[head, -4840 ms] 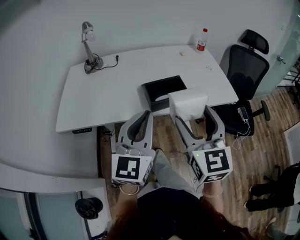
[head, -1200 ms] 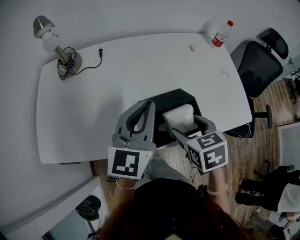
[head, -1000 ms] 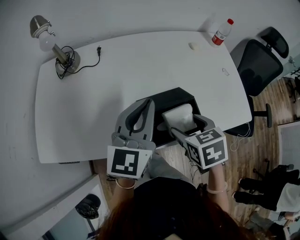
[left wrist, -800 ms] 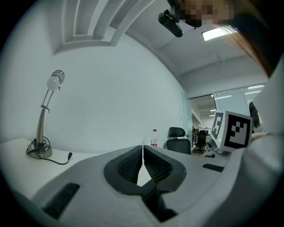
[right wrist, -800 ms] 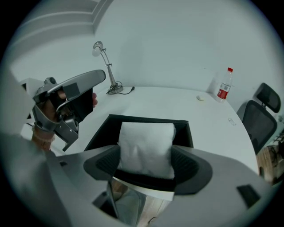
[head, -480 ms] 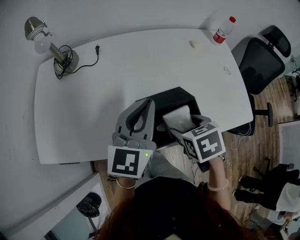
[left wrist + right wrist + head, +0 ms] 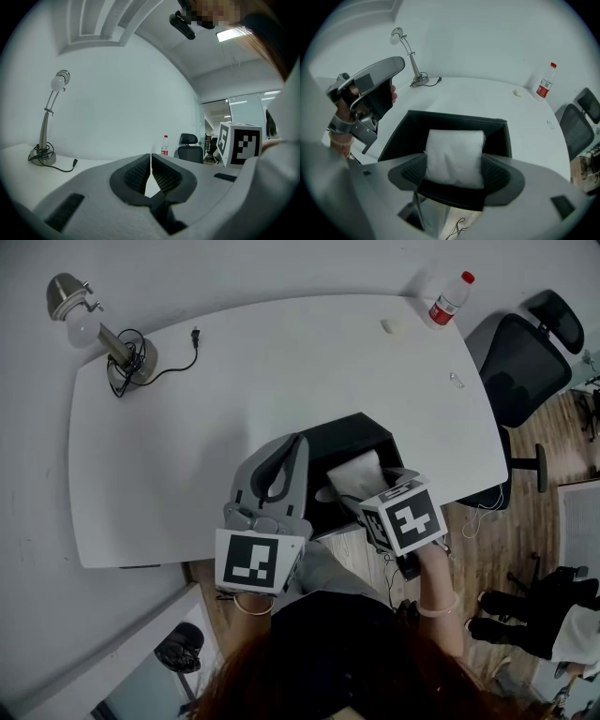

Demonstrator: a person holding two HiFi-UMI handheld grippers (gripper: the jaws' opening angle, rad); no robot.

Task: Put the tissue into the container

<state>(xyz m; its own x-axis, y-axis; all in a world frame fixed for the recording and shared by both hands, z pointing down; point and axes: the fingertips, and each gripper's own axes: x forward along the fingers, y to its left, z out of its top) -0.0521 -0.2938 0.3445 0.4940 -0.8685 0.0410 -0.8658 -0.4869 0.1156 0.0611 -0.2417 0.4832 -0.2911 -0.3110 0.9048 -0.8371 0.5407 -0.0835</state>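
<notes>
Currently, head view: your right gripper [image 7: 367, 486] holds the tissue [image 7: 353, 472] over the open black container [image 7: 330, 439], which stands at the near edge of the table [image 7: 234, 371]. Your left gripper [image 7: 292, 451] hovers just beside the container's left wall.
Left gripper view: jaws pressed together, nothing between them.
Right gripper view: jaws clamp the white tissue by its sides. It hangs inside the container's mouth and does not appear seated.
Step in hand: lower it level and centred between the walls. Part the jaws only once it rests inside.
</notes>
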